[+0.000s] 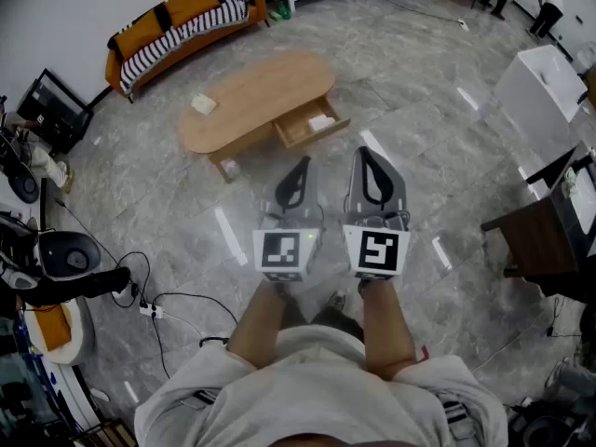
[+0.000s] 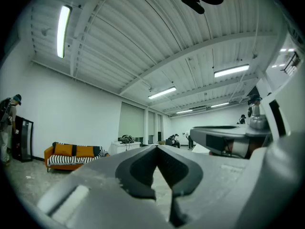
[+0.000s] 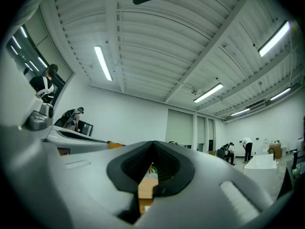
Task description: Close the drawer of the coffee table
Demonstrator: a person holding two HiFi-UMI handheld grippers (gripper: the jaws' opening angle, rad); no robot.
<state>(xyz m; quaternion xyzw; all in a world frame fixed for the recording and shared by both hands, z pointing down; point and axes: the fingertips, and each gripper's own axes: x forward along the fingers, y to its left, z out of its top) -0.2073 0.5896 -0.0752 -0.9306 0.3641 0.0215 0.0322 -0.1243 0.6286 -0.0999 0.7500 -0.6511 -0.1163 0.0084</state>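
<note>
The open drawer [image 1: 309, 123] juts from the near side of the coffee table [image 1: 251, 91], straight ahead of the left gripper [image 1: 300, 166], with the right gripper [image 1: 366, 156] further right, and both grippers have their jaws pressed together on nothing.

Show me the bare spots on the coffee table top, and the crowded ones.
The coffee table top is bare from the white object near its left end to its right end. The open drawer holds a white item. Floor before the drawer is bare; far left it is cluttered with cables.
</note>
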